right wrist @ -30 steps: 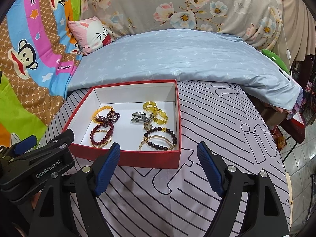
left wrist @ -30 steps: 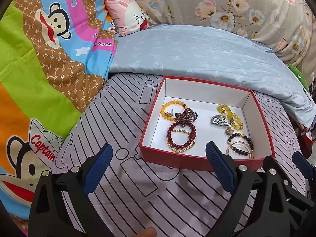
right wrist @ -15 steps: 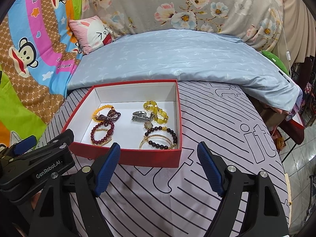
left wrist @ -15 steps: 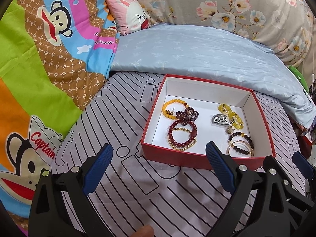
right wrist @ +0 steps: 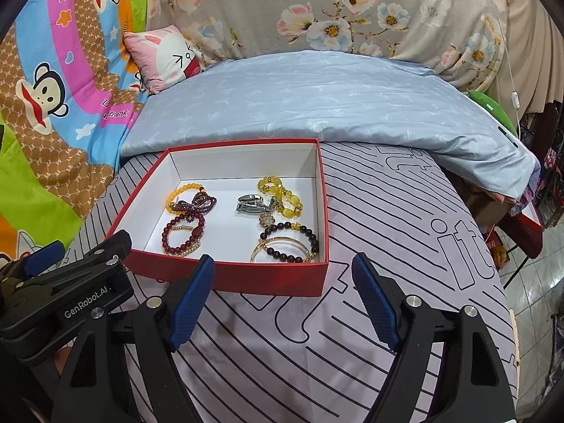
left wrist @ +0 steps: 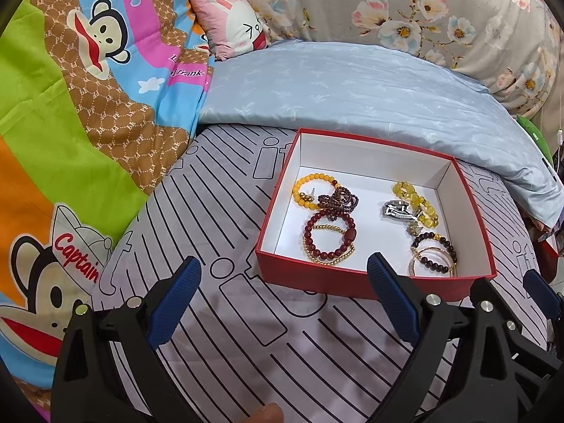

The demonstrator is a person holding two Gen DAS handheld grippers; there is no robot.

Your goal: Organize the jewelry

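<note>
A bed covered with a pale striped sheet carries a shallow red box with a white inside, and all the jewelry in view lies within it. On the box's left half sit an orange-yellow bead bracelet, a knot of small dark red beads overlapping it, and nearer the camera a large red bead bracelet ringed by a thin gold bead chain. On the right half lie a chunky yellow bead bracelet, a silver clasp piece touching it, and nearest the front wall a dark bead bracelet crossed by a gold bangle. The left gripper hovers over the sheet just short of the box's front left corner, fingers spread wide and holding nothing. The right gripper hovers in front of the box's front right part, fingers equally wide and empty. From both, the jewelry lies straight ahead and beyond the front wall; the right one is nearer the dark bracelet and bangle, the left nearer the red bracelet. Whether sorting is ending or pieces are yet to be rearranged cannot be judged from this scene
</note>
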